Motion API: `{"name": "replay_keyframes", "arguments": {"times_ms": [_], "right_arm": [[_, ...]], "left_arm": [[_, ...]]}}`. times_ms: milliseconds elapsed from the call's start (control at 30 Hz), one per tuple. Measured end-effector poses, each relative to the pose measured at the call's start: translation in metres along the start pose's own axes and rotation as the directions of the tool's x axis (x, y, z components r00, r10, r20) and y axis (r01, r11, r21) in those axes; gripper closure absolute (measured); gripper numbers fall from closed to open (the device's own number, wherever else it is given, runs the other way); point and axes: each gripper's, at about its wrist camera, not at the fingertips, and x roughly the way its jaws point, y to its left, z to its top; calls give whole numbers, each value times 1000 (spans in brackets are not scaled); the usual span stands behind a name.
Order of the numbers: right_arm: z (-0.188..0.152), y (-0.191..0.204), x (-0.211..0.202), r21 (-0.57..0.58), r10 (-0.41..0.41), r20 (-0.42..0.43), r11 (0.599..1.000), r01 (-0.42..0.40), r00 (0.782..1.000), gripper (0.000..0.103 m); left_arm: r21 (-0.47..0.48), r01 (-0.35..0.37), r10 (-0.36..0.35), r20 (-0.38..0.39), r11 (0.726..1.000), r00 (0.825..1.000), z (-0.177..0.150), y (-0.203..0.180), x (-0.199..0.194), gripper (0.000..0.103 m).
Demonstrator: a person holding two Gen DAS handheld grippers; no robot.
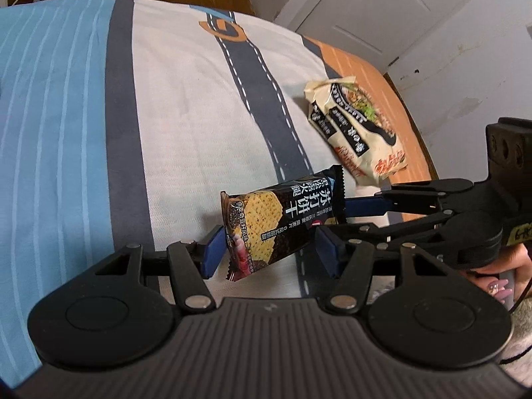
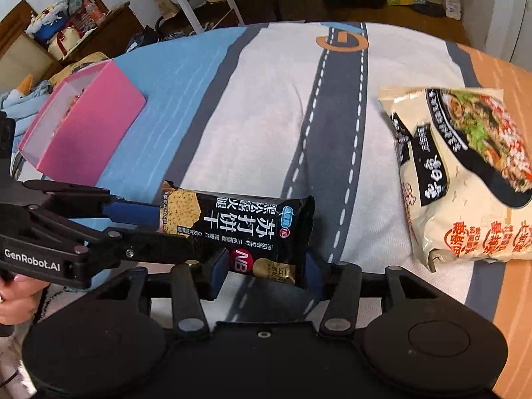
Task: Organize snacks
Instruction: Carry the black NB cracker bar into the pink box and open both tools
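A black soda cracker packet [image 1: 282,222] hangs above the bed between both grippers. In the left wrist view my left gripper [image 1: 269,252] has its blue pads wide apart on either side of the packet's lower end, and the right gripper [image 1: 345,214] reaches in from the right, its fingers on the packet's far end. In the right wrist view my right gripper [image 2: 266,272] pinches the packet [image 2: 239,229] at its near end, and the left gripper [image 2: 156,222] comes in from the left at the other end. A cream noodle bag [image 2: 465,179] lies on the bed to the right.
A pink open box [image 2: 83,133] sits on the blue part of the bedspread [image 2: 266,99] at the left. A white door [image 1: 382,6] and wall stand beyond the bed's far right edge. Cluttered furniture and bags lie behind the bed.
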Motion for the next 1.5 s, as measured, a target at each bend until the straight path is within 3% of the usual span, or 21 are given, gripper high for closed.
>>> {"name": "replay_keyframes", "arguments": {"times_ms": [767, 1133, 1500], "right_arm": [[9, 81, -51, -72, -43, 62, 996, 48, 997, 45], [3, 136, -71, -164, -11, 106, 986, 28, 994, 45], [21, 194, -67, -241, 34, 158, 971, 5, 987, 50]], "left_arm": [[-54, 7, -4, 54, 999, 999, -11, 5, -85, 45], [-90, 4, 2, 62, 996, 998, -35, 20, -140, 45], [-125, -31, 48, 138, 992, 989, -44, 56, -194, 46]]}}
